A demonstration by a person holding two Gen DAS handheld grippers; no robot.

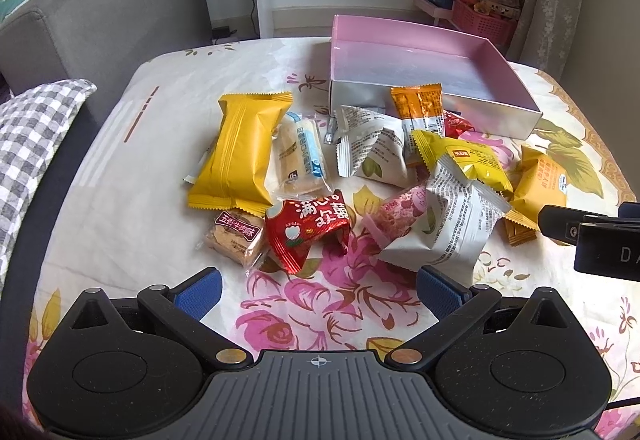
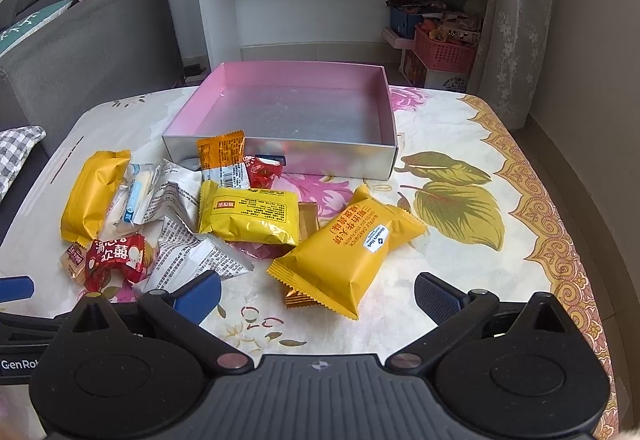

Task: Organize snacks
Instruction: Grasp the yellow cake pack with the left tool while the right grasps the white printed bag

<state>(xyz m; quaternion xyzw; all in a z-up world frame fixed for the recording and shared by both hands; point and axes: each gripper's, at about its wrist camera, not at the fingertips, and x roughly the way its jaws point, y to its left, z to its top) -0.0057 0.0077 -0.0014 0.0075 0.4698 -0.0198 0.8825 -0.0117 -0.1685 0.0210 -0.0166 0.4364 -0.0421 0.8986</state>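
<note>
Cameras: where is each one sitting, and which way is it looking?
Left wrist view: sits on the left gripper, low over the near table edge, facing the snack pile and the pink box; its blue fingers show open, and the right gripper pokes in at right.
Right wrist view: sits on the right gripper, facing the yellow packet and the box; its fingers show open.
Both see the box, snacks and flowered tablecloth.

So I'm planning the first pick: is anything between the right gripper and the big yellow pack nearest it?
Nothing visible: the right gripper is open, with the yellow pack directly ahead between its fingers.
</note>
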